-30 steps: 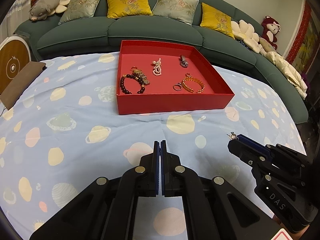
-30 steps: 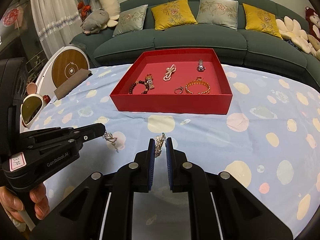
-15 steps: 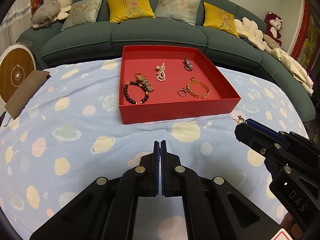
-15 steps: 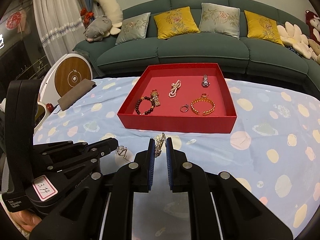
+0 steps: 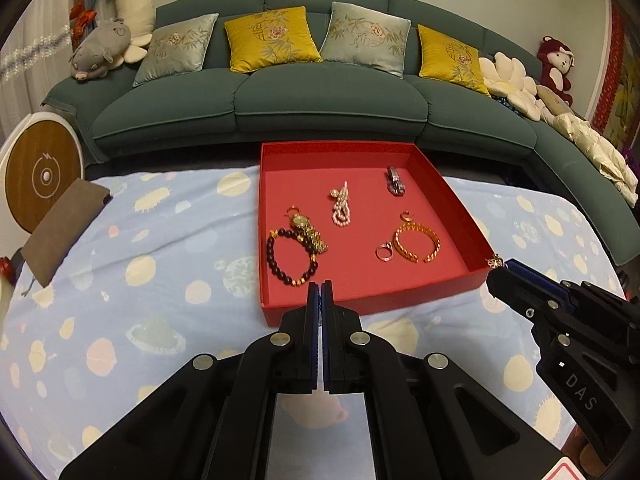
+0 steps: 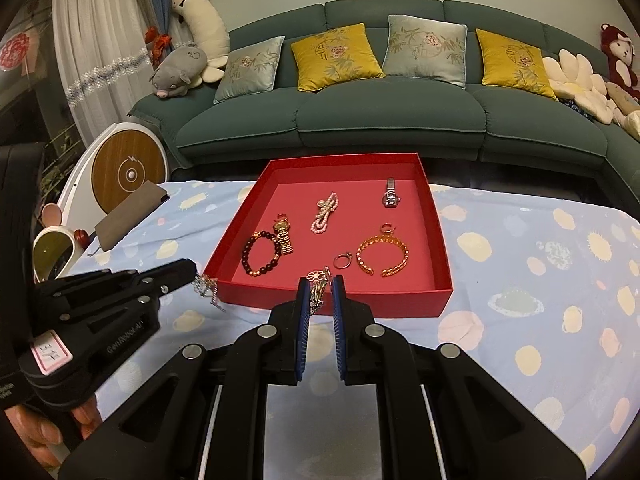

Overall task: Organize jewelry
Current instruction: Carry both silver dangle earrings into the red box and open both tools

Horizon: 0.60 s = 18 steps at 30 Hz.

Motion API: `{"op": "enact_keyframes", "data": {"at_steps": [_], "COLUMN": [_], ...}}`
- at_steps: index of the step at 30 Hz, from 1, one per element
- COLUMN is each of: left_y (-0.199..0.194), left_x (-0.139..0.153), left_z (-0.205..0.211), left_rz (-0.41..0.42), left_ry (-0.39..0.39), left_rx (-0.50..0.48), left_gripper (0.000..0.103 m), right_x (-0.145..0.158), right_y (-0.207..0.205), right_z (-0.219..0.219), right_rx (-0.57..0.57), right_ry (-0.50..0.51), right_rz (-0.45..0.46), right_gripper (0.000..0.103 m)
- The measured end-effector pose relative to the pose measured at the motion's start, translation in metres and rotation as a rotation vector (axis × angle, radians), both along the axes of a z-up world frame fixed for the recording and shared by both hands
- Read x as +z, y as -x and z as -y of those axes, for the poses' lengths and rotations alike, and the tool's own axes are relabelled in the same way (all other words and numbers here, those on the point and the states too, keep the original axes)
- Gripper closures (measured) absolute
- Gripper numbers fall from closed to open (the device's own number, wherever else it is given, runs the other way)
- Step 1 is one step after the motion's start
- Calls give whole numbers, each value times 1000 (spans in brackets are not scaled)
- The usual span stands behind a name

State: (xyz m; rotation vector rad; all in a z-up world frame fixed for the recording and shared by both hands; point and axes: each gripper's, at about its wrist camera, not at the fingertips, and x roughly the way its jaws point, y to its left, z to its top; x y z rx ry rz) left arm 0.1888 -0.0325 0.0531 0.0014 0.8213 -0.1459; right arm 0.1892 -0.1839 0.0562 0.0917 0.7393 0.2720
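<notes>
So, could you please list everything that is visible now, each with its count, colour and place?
Red cardboard tray: 1, red, on the cloth before the sofa.
Dark bead bracelet: 1, maroon, tray's near left.
Gold wristwatch: 1, gold, beside the beads.
Pink pearl strand: 1, pink, tray's middle.
Silver wristwatch: 1, silver, tray's far right.
Gold chain bangle: 1, gold, tray's near right.
Small rings: 2, rose-gold, by the bangle.
Planet-print tablecloth: 1, pale blue.
Green sofa: 1, with four cushions.
Left gripper: black, shut on a silver chain.
Right gripper: black, shut on a gold flower chain.
</notes>
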Motion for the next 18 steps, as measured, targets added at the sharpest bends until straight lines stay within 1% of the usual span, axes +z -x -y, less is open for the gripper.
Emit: {"op": "enact_keyframes", "data": {"at_steps": [2, 9, 11, 14, 15, 18], "left_y": [-12, -66, -79, -96, -103, -121], "left_x": [5, 8, 8, 6, 4, 0], "left_z": [-3, -5, -2, 0, 1, 0], "left_rz": [17, 8, 8, 6, 0, -12], "left_ry": [-3, -1, -19, -25, -16, 48], "left_rx": [13, 47, 44, 48, 56, 77], "left_gripper": [103, 103, 103, 103, 103, 103], "right_x": [0, -3, -3, -4, -5, -9], "right_y": [-12, -61, -76, -92, -96, -110], "right_z": [6, 31, 32, 29, 29, 29], "right_rx": [-14, -82, -80, -64, -62, -63], "right_ry": [0, -45, -36, -6, -3, -14], "right_rz": [-2, -32, -39, -32, -32, -37], "right_gripper": [93, 93, 93, 93, 93, 93]}}
